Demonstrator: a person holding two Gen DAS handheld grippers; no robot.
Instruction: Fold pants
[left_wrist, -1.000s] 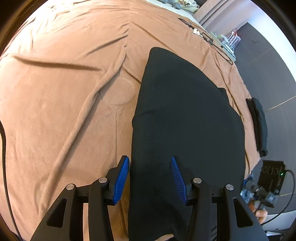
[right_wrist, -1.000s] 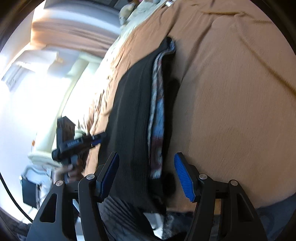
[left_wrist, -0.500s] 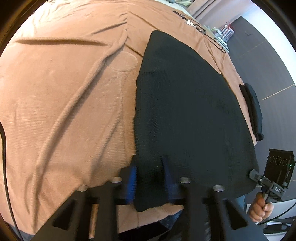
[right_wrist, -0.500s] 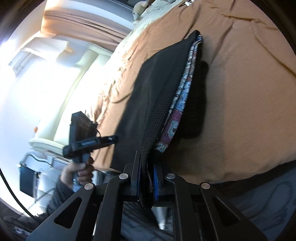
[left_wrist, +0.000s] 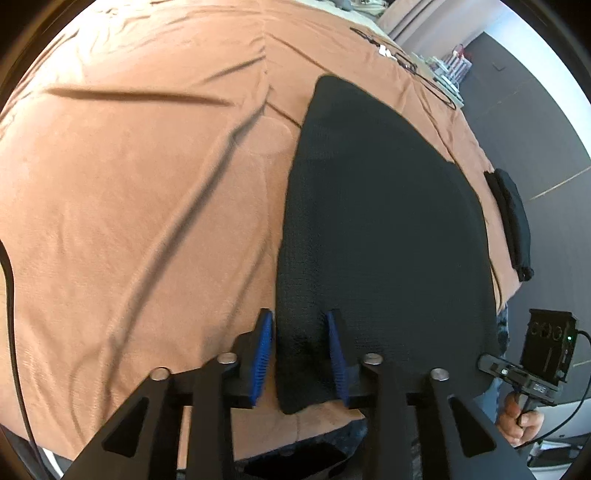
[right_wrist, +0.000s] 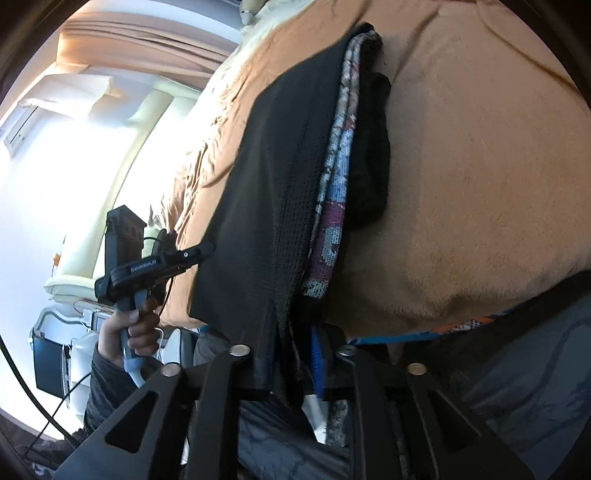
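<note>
The pants (left_wrist: 384, 236) lie flat on a brown blanket (left_wrist: 140, 206) spread over a bed, their near end at the bed's front edge. They are black with a fine waffle-like weave and form a long folded slab that narrows to a rounded far end. From the right wrist view the slab (right_wrist: 266, 192) shows layers: black on top, with a patterned grey, blue and maroon fabric (right_wrist: 334, 173) peeking along its right edge. The left gripper (left_wrist: 300, 360) straddles the near left corner, its blue pads partly apart with a bunched ridge of cloth between them; its jaws have just been opening a little. The right gripper (right_wrist: 293, 356) sits at the near right corner, jaws narrow with the cloth edge between them, also just eased open; whether the pads press cannot be told.
</note>
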